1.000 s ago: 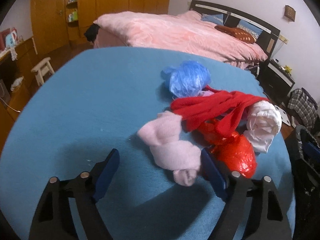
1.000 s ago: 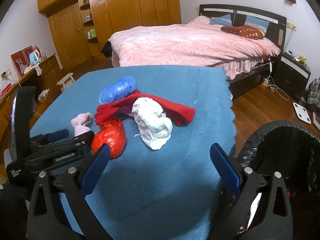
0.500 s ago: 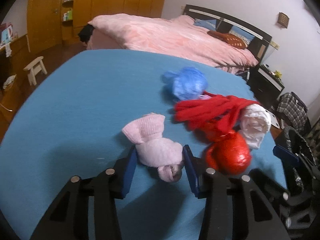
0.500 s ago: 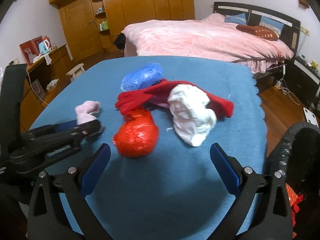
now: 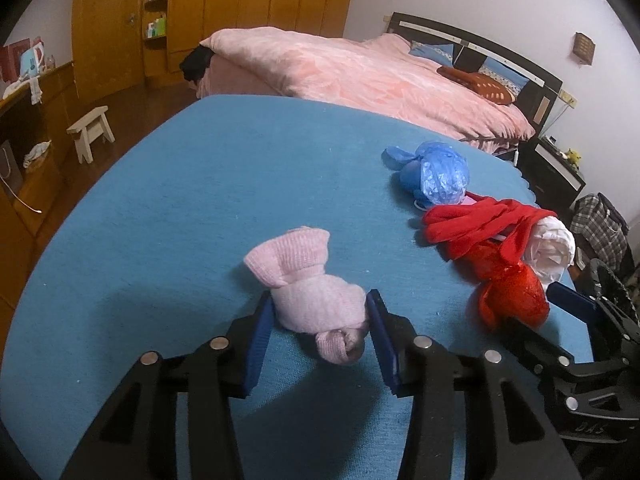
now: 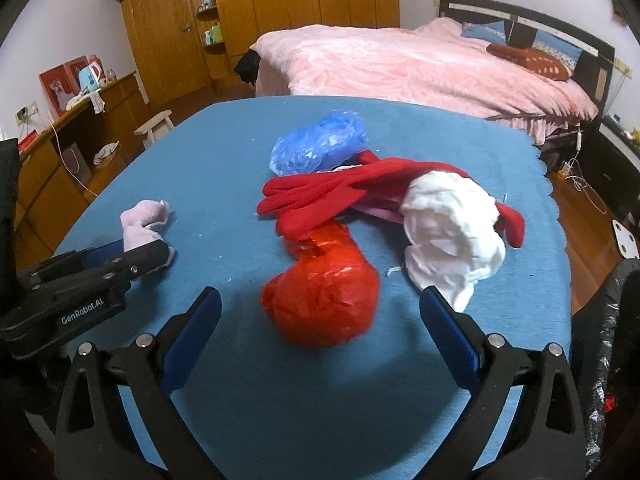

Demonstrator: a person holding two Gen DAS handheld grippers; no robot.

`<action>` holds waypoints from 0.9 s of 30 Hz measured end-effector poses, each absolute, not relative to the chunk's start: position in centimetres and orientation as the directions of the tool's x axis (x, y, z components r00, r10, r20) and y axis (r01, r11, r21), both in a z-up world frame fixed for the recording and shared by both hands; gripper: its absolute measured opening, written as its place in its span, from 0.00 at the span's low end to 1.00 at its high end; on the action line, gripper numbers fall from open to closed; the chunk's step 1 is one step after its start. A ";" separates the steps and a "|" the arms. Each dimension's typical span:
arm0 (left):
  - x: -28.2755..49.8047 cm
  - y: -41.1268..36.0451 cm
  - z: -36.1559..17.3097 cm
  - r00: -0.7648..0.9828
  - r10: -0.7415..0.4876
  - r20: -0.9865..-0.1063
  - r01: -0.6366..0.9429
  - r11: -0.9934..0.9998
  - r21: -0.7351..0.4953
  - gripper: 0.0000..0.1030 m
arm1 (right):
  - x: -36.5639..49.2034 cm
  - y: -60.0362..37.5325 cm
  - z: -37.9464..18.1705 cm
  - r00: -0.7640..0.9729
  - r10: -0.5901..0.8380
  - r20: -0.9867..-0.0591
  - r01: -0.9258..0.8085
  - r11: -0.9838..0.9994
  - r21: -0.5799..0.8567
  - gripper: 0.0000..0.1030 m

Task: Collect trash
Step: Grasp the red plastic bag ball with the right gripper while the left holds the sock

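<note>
The left gripper [image 5: 320,312] is closed on a pink knitted sock bundle [image 5: 310,288], its 2 blue pads pressed against the bundle's sides. The bundle is soft and ribbed, with a knotted end toward the camera and a folded cuff pointing away; it rests on the blue tablecloth [image 5: 200,200]. The right gripper [image 6: 320,308] is held wide open, its jaws spread on either side of a red plastic bag [image 6: 324,300] without touching it. This bag is shiny, crinkled and tied into a rounded lump with a twisted neck. Just beyond it, a red glove [image 6: 320,196] is draped across the pile, touching a crumpled white plastic bag [image 6: 448,232] on the right. A blue plastic bag [image 6: 320,146], translucent and balled up, lies behind the glove. A bin lined with black plastic [image 6: 616,320] is seen at the right edge.
</note>
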State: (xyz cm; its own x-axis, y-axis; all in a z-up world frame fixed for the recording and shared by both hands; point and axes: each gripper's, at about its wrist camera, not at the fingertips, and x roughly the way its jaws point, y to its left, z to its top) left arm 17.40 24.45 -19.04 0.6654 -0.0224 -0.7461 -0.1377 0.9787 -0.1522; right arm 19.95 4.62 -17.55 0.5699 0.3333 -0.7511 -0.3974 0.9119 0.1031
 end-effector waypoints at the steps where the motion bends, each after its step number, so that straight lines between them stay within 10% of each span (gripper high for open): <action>1: 17.4 24.5 -19.1 0.666 -0.025 -0.746 -0.137 0.978 -0.155 0.46 | 19.9 4.8 -17.6 0.567 0.335 -0.752 -0.400 0.911 0.104 0.94; 12: 17.5 25.1 -19.5 0.664 -0.052 -0.746 -0.132 0.974 -0.186 0.46 | 20.4 5.2 -18.6 0.514 0.339 -0.788 -0.397 0.908 0.132 0.47; 27: 16.9 23.7 -18.5 0.676 -0.060 -0.734 -0.101 0.980 -0.173 0.45 | 18.1 3.2 -16.6 0.509 0.392 -0.766 -0.427 0.888 0.171 0.45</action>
